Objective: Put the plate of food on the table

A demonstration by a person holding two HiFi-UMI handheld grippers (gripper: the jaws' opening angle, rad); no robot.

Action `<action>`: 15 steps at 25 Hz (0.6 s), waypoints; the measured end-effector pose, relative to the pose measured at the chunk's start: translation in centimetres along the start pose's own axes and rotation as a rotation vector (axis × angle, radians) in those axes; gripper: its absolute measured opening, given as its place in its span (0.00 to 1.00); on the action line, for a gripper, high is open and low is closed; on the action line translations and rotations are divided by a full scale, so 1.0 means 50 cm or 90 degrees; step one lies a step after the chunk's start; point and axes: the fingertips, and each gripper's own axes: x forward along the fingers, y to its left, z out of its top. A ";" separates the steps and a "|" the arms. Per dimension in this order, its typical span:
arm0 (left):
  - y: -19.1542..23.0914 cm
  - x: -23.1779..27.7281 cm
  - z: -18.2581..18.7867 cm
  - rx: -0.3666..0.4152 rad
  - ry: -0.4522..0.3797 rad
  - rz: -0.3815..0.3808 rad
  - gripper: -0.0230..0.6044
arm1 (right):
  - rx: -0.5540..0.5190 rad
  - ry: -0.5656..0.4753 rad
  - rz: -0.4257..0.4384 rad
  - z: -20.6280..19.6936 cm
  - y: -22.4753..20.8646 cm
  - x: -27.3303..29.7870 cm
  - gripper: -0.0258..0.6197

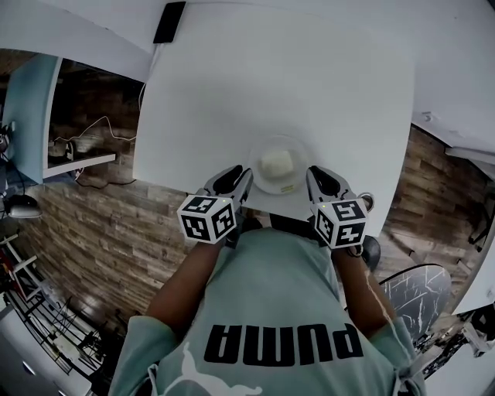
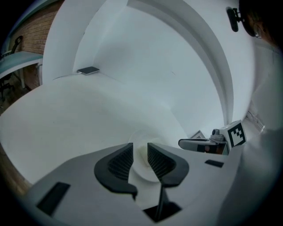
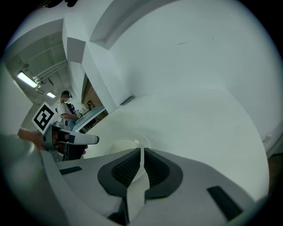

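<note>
While both grippers hold it, the plate [image 1: 263, 147] sits at the near edge of the bench [image 1: 271, 77], just in front of the person's chest, with a pale mound of food [image 1: 277, 163] at its centre. Whether its base already touches the bench top or hangs just above it cannot be settled from these views.

Left gripper [image 1: 240, 176]: at the plate's left rim, near the bench edge. Its own view shows the jaws drawn in to a narrow gap with the white rim filling that gap – judged to be pinching the plate.

Right gripper [image 1: 315, 176]: at the plate's right rim, opposite the left one. Its own view shows the jaws pressed almost together with only the thin rim between them – a firm pinch.

Other items: a dark flat slab, possibly a phone [image 1: 168, 22], lies at the far edge of the bench, well apart from the plate. Nothing else is seen on the bench top between it and the plate.

Step in hand, as judged: the placing itself, at or close to its end, with the plate over the bench but hard against the near edge.

Next move, as judged: confirm that the plate bears fully on the bench, or push it further from the edge. Then part both pairs of jaws and draw them back outward along the bench top without catching the rim. Releasing one side first could tip the plate toward the near edge, so the two should let go together.
</note>
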 end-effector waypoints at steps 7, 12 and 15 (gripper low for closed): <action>0.017 0.034 -0.017 -0.036 0.036 0.007 0.21 | 0.032 0.030 0.012 -0.017 -0.027 0.020 0.09; 0.024 0.052 -0.024 -0.053 0.052 0.015 0.21 | 0.058 0.048 0.027 -0.027 -0.036 0.032 0.10; 0.025 0.059 -0.027 -0.061 0.060 0.018 0.21 | 0.074 0.056 0.033 -0.030 -0.040 0.037 0.11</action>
